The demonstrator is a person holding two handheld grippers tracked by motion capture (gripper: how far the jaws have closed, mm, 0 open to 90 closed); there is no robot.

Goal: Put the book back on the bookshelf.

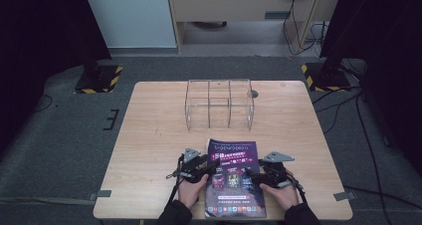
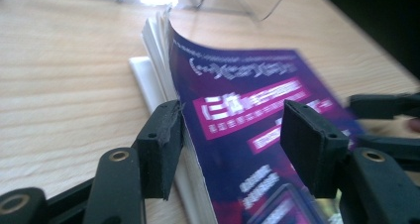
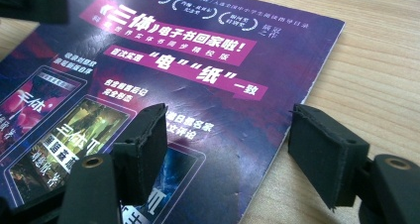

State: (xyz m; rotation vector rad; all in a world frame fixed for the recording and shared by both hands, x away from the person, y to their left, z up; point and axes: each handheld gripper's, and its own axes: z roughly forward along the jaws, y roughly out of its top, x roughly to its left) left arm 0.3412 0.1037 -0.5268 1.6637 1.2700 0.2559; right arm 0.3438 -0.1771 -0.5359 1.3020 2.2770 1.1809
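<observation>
I am holding both grippers at the thin purple-covered magazine (image 1: 235,177) lying flat at the near edge of the pale wooden table (image 1: 154,130). The left gripper (image 2: 230,135) is standing open astride the lifting spine edge; the right gripper (image 3: 228,144) is standing open over the opposite edge. I am judging that both should pinch together, evenly. The cover is showing "三体" and "电" "纸".
</observation>
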